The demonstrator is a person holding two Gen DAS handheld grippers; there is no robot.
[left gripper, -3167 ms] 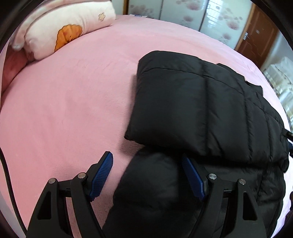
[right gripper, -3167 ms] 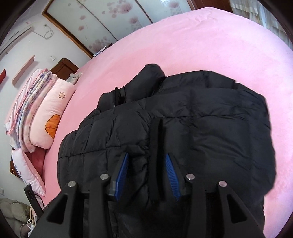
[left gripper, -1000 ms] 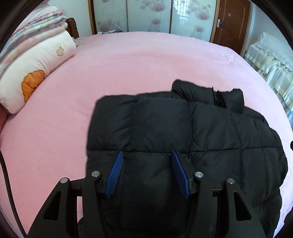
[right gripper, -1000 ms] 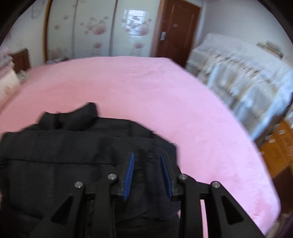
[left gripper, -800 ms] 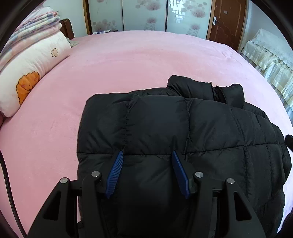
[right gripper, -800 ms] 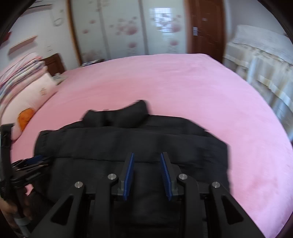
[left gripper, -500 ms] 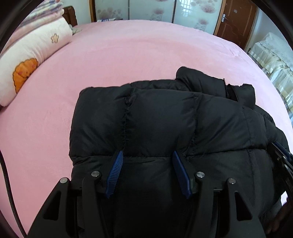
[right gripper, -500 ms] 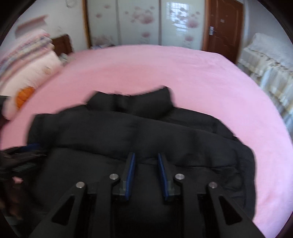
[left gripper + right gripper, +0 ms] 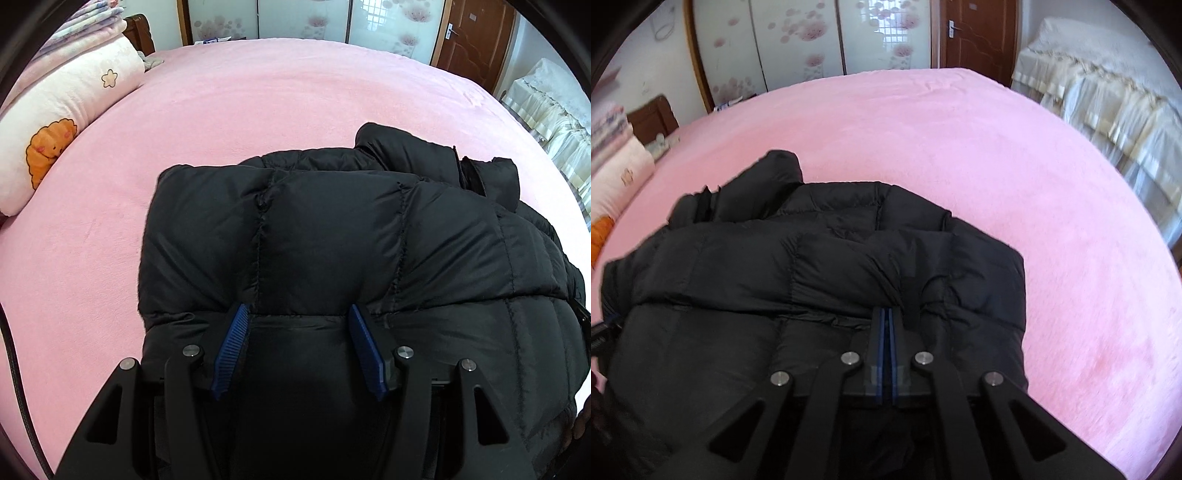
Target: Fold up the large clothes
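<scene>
A black puffer jacket (image 9: 332,229) lies folded on the pink bed (image 9: 258,92), its collar (image 9: 424,155) sticking out at the far side. My left gripper (image 9: 295,310) stands half wide, its blue pads pressing on a thick fold of the jacket's near edge. In the right wrist view the jacket (image 9: 812,277) fills the lower left, collar (image 9: 775,170) at the far left. My right gripper (image 9: 886,310) rests above the fold's near right part, its jaws closing until the pads meet. No cloth shows between them.
A white pillow (image 9: 66,110) with an orange print and stacked blankets (image 9: 92,18) lie at the bed's left end. Flowered wardrobe doors (image 9: 798,40) and a brown door (image 9: 975,33) stand beyond. Furniture under a lace cover (image 9: 1089,92) is on the right. Bare pink bed surrounds the jacket.
The jacket's lower half has been brought over its upper half and laid down. The right gripper sank toward the jacket and its jaws went from part open to shut. The left gripper kept its hold.
</scene>
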